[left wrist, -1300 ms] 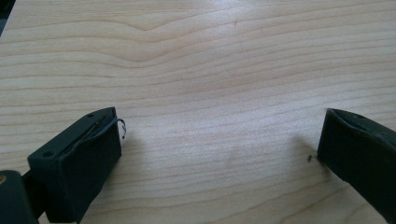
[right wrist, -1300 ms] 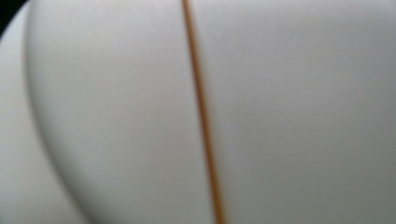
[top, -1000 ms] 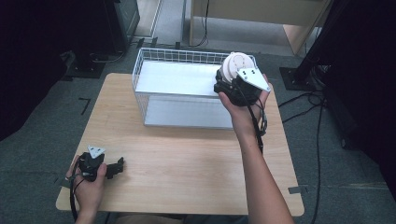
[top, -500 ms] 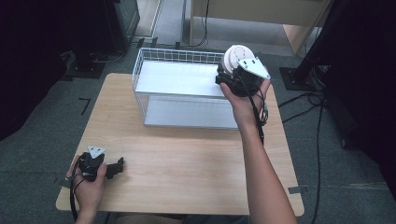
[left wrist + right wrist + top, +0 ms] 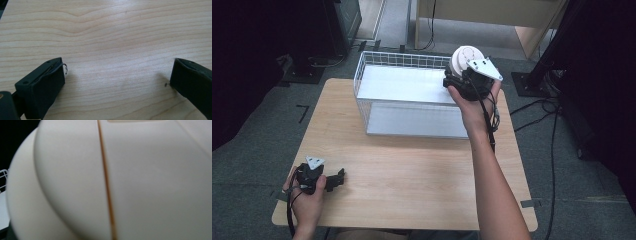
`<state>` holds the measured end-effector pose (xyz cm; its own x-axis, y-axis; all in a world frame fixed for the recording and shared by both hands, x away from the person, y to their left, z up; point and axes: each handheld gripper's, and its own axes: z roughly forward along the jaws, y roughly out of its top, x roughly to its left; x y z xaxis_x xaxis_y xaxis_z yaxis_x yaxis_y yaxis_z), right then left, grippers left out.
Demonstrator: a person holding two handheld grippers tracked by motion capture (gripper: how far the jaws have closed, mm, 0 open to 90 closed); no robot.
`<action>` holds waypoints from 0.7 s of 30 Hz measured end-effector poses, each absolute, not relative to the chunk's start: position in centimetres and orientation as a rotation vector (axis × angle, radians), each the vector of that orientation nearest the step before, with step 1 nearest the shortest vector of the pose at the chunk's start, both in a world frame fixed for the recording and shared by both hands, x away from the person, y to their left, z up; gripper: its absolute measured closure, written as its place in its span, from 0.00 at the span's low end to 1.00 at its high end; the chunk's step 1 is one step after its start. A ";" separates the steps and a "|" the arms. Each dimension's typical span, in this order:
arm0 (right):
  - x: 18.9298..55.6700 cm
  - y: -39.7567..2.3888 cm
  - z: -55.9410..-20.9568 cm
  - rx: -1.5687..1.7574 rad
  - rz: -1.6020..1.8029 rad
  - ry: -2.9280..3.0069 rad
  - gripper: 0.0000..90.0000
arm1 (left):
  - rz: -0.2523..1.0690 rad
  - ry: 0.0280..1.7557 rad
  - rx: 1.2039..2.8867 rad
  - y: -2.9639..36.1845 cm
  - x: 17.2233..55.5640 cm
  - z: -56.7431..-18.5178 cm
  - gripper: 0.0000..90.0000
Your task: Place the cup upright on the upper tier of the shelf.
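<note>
1. Lay low at the bottom left of the high view: left gripper (image 5: 337, 178), held in a hand (image 5: 307, 200) at the near left corner of the wooden table (image 5: 412, 180), grey plate on top, cable trailing off the table edge
2. Stood spread wide in the left gripper view, the two black jaws at the lower left and lower right with bare wood grain (image 5: 112, 50) between them, gripping nothing, resting just above or on the tabletop
3. Reached up the right half of the high view: a bare forearm (image 5: 492, 185) from the bottom edge toward the upper middle
4. Sat in the middle of the far half of the table: white wire basket (image 5: 367, 80) with a pale flat floor
5. Hovered at the basket's far right corner, in the upper middle of the high view: right gripper (image 5: 451, 80) in the raised hand (image 5: 474, 107), pressed against a white round object (image 5: 462, 56)
6. Loomed close and blurred in the right gripper view: the object's white curved surface (image 5: 75, 182) with a thin orange line running top to bottom; a bit of basket wire at the left edge
7. Could not tell whether the right jaws were clamped on the white round object, the jaws being hidden
</note>
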<state>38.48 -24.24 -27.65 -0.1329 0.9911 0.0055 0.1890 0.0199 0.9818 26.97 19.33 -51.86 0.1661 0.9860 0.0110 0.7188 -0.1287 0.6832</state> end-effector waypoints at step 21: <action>40.4 -25.1 -27.2 1.291 1.256 1.406 0.16 | 0.647 1.608 1.910 19.3 27.0 -51.9 0.00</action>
<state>40.41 -25.08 -27.16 -0.1268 0.9907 0.0490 0.1602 -0.0283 0.9867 26.97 19.33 -51.86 0.1661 0.9860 0.0109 0.7188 -0.1286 0.6833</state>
